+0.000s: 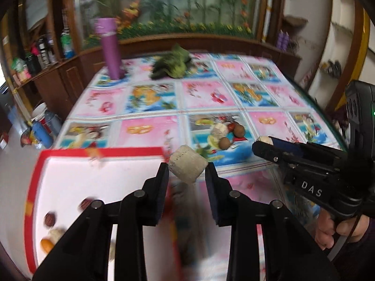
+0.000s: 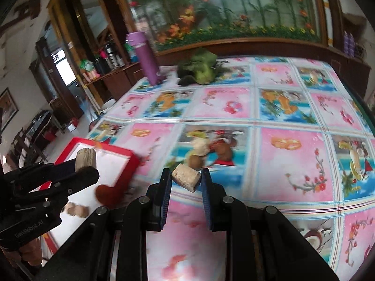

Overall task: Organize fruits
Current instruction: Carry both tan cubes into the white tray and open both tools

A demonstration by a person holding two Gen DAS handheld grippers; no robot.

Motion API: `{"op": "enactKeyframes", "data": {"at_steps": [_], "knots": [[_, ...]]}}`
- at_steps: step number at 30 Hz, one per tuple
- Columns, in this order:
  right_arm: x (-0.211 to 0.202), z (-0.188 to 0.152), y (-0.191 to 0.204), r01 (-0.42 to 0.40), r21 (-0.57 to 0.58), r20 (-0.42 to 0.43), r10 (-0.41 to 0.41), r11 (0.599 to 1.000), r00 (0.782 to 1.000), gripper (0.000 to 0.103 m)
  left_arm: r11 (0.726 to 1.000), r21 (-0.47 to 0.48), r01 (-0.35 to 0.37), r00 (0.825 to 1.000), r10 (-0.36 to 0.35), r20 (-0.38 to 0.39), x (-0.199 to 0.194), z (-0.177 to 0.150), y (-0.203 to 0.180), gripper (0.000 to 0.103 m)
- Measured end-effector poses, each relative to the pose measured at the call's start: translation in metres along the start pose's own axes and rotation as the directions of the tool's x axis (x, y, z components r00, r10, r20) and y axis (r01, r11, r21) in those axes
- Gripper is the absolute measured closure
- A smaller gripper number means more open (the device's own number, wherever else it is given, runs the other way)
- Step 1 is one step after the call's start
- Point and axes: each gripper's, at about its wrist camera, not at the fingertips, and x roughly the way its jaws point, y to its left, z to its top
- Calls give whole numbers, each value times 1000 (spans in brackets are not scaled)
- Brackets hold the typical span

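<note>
- Red-rimmed tray [image 1: 98, 152]: white floor, near left of the table; in the left wrist view several small fruits lie on it at the near left — a dark red-brown one [image 1: 50, 219], an orange one [image 1: 46, 245] and a pale piece, all blurred
- Left gripper [image 1: 187, 172]: jaws closed on a pale cylindrical piece [image 1: 187, 167]; both pads touch its sides; the piece is held above the tray's right rim; in the right wrist view the same gripper [image 2: 82, 168] sits at the far left with the piece [image 2: 85, 159] standing out over the tray [image 2: 70, 148]
- Loose fruit pile [image 1: 228, 132]: on the tablecloth to the right of the tray, in a blue panel; two brown round fruits, one pale ridged piece and a small red one, all close together or touching
- Right gripper [image 2: 185, 179]: jaws closed on a second pale cylindrical piece [image 2: 186, 179], tilted, held just near of the pile [image 2: 211, 149]; in the left wrist view this gripper [image 1: 263, 142] enters from the right, a hand [image 1: 337, 229] on its handle
- Tablecloth [image 2: 288, 164]: pink and blue picture panels; covers the whole table
- Far side — a purple bottle [image 1: 110, 49] stands upright at far left; a green leafy vegetable [image 1: 173, 62] lies to its right
</note>
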Motion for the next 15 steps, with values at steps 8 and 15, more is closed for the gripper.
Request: {"op": "enactKeyframes", "data": {"at_steps": [8, 15], "knots": [[-3, -13, 116, -119, -221, -28, 116, 968, 993, 79, 985, -133, -112, 992, 119, 42, -44, -46, 67, 69], [24, -45, 185, -195, -333, -131, 160, 923, 979, 79, 953, -222, -204, 978, 209, -3, -47, -81, 119, 69]]}}
